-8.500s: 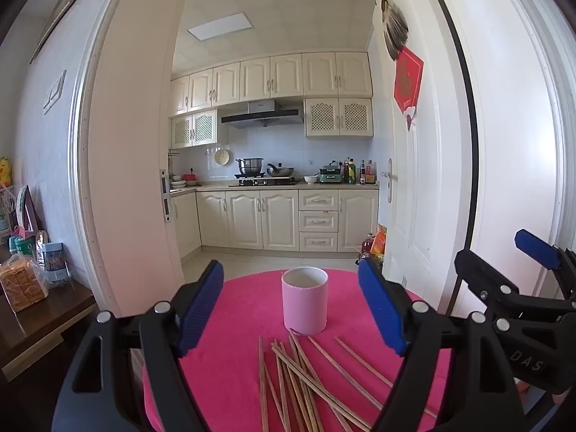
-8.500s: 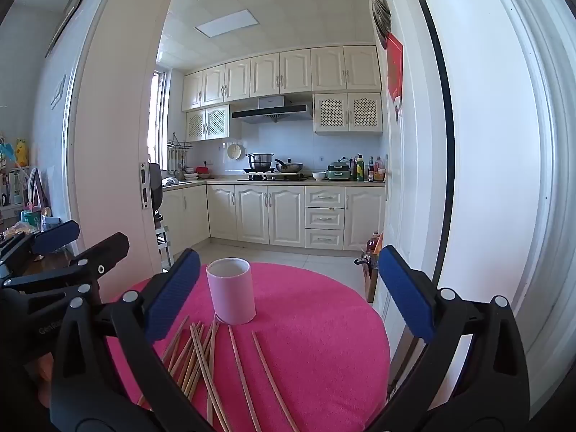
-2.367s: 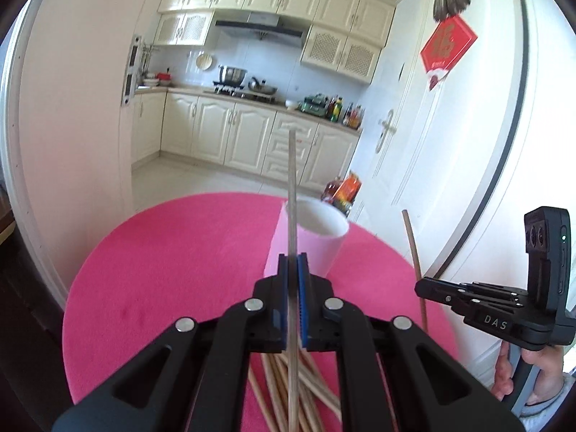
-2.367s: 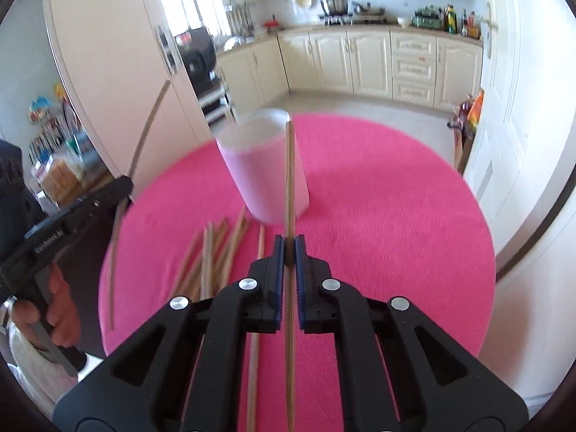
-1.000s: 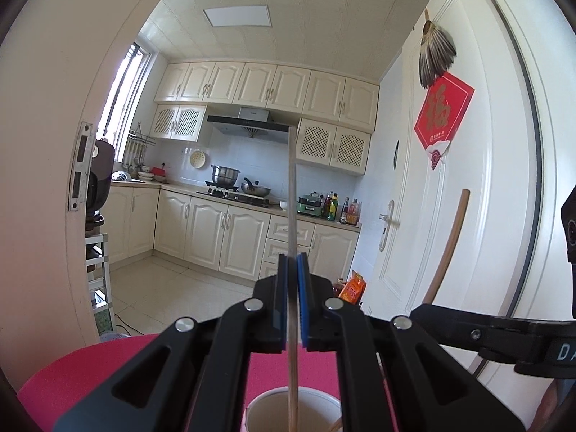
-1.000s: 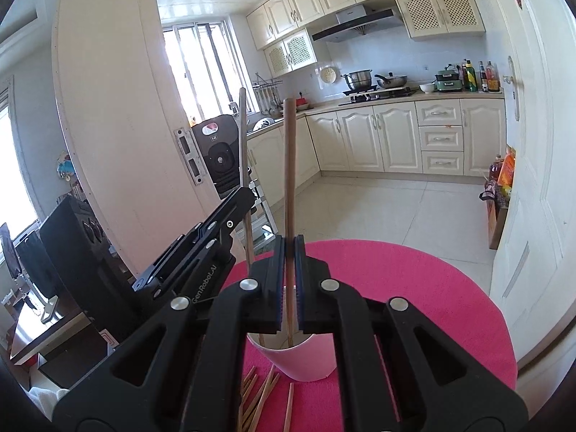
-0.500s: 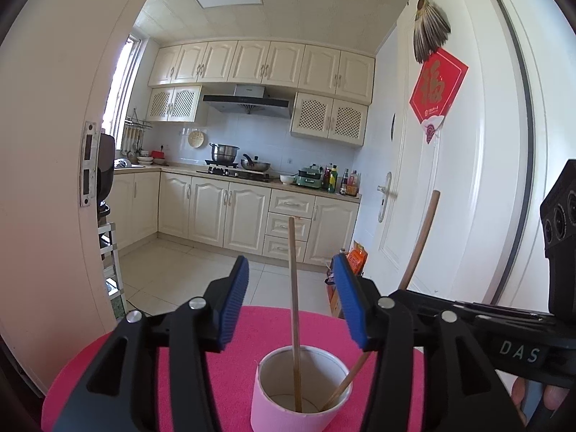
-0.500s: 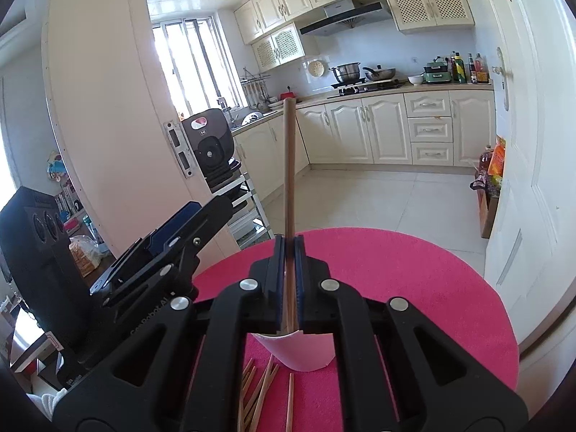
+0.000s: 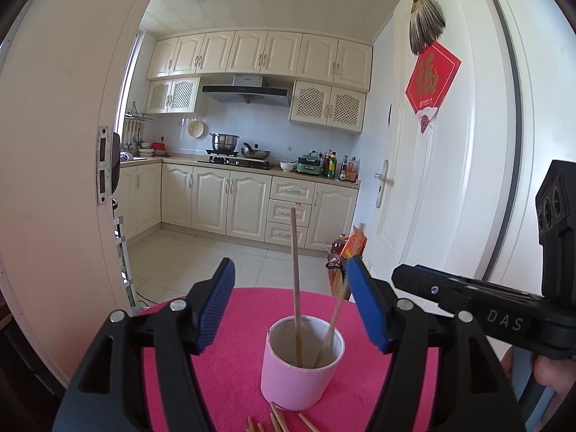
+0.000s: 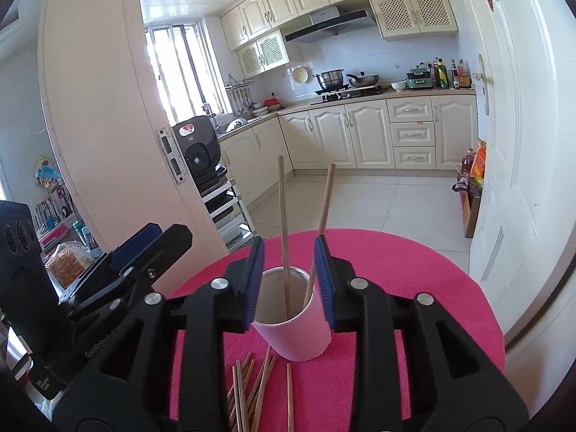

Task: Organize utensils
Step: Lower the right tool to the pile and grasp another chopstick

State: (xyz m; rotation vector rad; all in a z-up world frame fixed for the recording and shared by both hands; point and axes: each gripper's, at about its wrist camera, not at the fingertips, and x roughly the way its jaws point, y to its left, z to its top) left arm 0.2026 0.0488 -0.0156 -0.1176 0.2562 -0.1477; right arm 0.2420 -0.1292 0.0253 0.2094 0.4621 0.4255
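A pink cup [image 9: 300, 363] stands on the round pink tablecloth [image 9: 230, 360], holding two wooden chopsticks: one upright [image 9: 296, 280], one leaning right [image 9: 333, 320]. My left gripper [image 9: 291, 304] hovers just before the cup, its jaws opening, nothing between the pads. In the right wrist view my right gripper [image 10: 289, 280] frames the same cup [image 10: 291, 338]. Its jaws are opening, and the leaning chopstick [image 10: 324, 208] is free beside the right pad. The upright chopstick [image 10: 283, 230] stands apart. Several loose chopsticks [image 10: 252, 388] lie in front of the cup.
Each gripper shows in the other's view: the right gripper [image 9: 406, 277] at the right, the left gripper [image 10: 169, 232] at the left. A door frame [image 10: 108, 126] rises on the left, a white door [image 9: 450, 180] on the right. A side table with snacks [image 10: 64, 262] sits far left.
Both grippers let go of their chopsticks, which now stand in the cup. The left jaws spread wide first, then the right jaws parted. Both grippers drew back a little from the cup.
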